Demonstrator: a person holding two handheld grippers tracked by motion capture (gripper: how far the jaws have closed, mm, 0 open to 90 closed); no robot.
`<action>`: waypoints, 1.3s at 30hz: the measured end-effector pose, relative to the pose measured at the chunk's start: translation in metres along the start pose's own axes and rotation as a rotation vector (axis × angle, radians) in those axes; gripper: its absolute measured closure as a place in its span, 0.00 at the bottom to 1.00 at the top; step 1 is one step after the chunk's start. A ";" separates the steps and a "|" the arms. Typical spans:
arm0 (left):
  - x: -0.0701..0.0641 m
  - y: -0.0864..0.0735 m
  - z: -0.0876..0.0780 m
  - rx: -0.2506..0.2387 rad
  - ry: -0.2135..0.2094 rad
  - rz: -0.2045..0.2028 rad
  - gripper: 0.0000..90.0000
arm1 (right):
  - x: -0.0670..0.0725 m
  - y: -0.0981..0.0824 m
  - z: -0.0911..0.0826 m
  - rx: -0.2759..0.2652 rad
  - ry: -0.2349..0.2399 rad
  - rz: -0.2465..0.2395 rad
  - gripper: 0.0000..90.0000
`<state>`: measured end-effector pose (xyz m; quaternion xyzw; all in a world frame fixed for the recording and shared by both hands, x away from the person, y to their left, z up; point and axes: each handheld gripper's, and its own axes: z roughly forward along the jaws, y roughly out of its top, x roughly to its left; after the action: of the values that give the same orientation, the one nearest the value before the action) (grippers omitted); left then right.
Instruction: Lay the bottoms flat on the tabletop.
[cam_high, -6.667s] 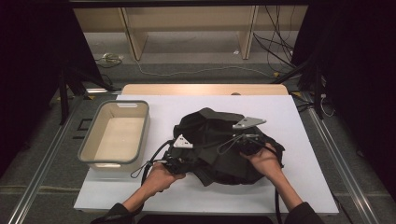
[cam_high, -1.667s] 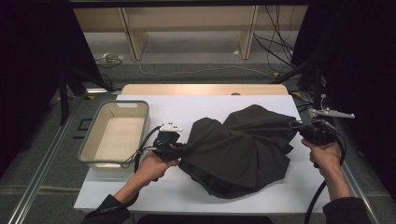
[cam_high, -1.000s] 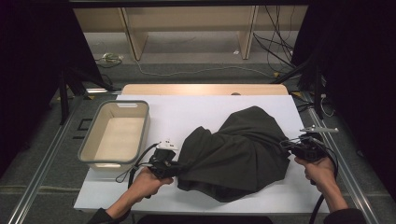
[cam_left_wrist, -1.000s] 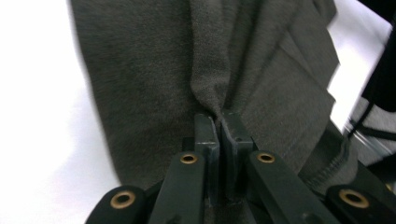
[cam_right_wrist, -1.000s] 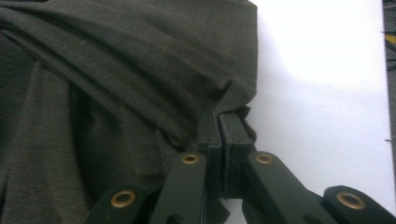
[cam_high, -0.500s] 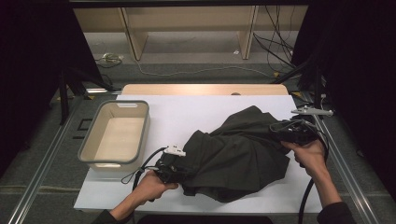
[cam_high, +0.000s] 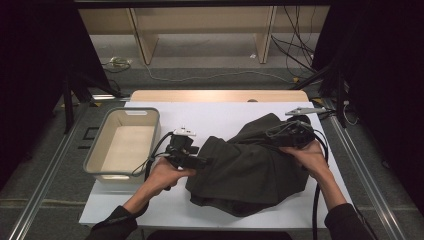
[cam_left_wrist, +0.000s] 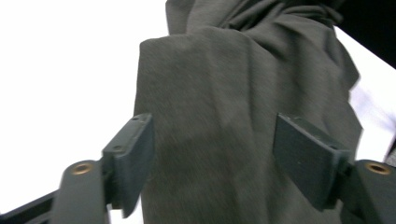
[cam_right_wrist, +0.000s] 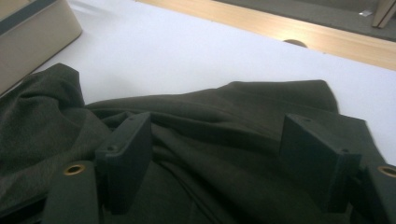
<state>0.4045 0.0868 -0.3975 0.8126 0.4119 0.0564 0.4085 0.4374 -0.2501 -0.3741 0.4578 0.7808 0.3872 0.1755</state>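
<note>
High view shows a dark garment (cam_high: 250, 167) lying crumpled on the right half of the white table (cam_high: 220, 117), well apart from the beige bin (cam_high: 100, 165) at the left. The left gripper (cam_high: 197, 161) sits at the cloth's left edge, the right gripper (cam_high: 280, 131) over its upper right corner. Both have just been opening; their 2 jaws stand apart above the fabric, pinching nothing. This looks like a release between folds. Next, each needs a fresh edge to grasp.
</note>
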 end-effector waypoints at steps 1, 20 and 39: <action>0.001 0.002 0.004 0.005 0.003 -0.006 0.28 | 0.001 0.001 0.004 0.008 0.009 -0.003 0.28; -0.012 0.000 0.042 0.093 -0.113 0.022 0.96 | 0.017 0.000 0.055 0.160 0.058 -0.087 0.39; -0.017 0.014 0.007 -0.020 -0.133 0.061 0.98 | -0.001 0.012 0.022 0.068 0.083 -0.011 0.94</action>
<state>0.4055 0.0657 -0.3882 0.8225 0.3584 0.0189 0.4413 0.4587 -0.2379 -0.3794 0.4426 0.8027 0.3782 0.1296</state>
